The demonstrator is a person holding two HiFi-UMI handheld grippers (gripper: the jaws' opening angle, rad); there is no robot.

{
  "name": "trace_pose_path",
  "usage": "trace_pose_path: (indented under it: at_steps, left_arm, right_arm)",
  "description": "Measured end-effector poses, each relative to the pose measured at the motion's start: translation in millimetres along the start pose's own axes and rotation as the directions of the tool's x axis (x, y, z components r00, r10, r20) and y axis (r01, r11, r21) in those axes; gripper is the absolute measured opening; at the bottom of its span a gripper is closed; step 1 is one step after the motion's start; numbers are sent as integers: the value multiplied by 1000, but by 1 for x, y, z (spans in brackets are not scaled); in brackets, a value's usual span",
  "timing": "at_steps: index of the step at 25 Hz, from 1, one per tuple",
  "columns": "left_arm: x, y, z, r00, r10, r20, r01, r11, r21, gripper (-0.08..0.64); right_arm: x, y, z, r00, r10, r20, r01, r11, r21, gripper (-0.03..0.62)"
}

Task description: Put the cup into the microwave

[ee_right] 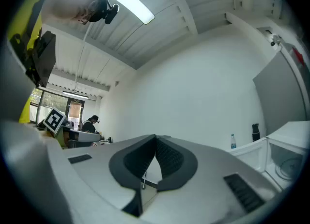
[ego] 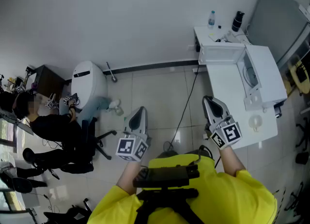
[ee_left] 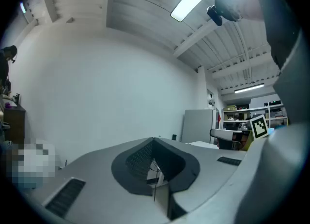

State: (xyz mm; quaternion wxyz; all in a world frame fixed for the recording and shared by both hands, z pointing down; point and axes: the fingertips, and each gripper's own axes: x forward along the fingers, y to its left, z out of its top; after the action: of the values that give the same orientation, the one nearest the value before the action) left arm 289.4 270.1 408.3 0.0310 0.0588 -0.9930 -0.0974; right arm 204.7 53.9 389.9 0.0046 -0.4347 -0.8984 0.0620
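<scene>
A white microwave (ego: 264, 73) stands on the white table (ego: 227, 80) at the right, with its door (ego: 220, 53) swung open. In the right gripper view its cavity (ee_right: 290, 162) shows at the right edge. A pale cup (ego: 255, 123) sits on the table's near end, in front of the microwave. My right gripper (ego: 209, 99) is held level over the table's left edge, jaws shut and empty (ee_right: 156, 137). My left gripper (ego: 139, 109) hovers over the floor, well left of the table, its jaws also shut on nothing (ee_left: 154, 141).
A water bottle (ego: 211, 19) and a black flask (ego: 237, 21) stand at the table's far end. A grey cabinet (ego: 281, 15) rises behind the table. A black cable (ego: 186, 104) crosses the tiled floor. At the left, a seated person (ego: 53, 126) is beside a white round unit (ego: 87, 85).
</scene>
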Motion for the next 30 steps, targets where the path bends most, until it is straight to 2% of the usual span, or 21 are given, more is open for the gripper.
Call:
trace_pose_path:
  at_steps: [6,12,15,18,21,26,28,30]
  left_arm:
    - [59,53,-3,1000,6,-28,-7,1000,-27,11]
    - [162,73,-6,999,-9,-40,7,999,-46,11]
    - [216,85,0,999,4,-47,-5,1000,-26,11]
    - [277,96,14,999,-1,-35,-1,999,-44,11]
    - [339,88,22,997,-61,-38,60,998,-37,11]
    - [424,67,28,979,-192,-74,192,981,-13,11]
    - [461,51,28,959,-268,-90,267,963,-28,11]
    - [499,25,23,915,-383,-126,381,924,-40,11]
  right_arm:
    - [74,-17,1,1000,10,-4,-10,1000,-6,6]
    - [143,-91,-10,1000,-2,0,2,1000,28,6]
    - [184,-130,-13,1000,7,18,-8,999,39,6]
    - [228,-170,-6,999,22,31,-23,999,29,6]
    - [260,-211,4,999,11,39,-11,1000,1,6]
    - [267,-256,16,994,-94,47,93,996,15,6]
    - [266,-278,17,986,-164,32,164,986,16,6]
    - [259,-301,18,963,-269,27,269,963,25,6]
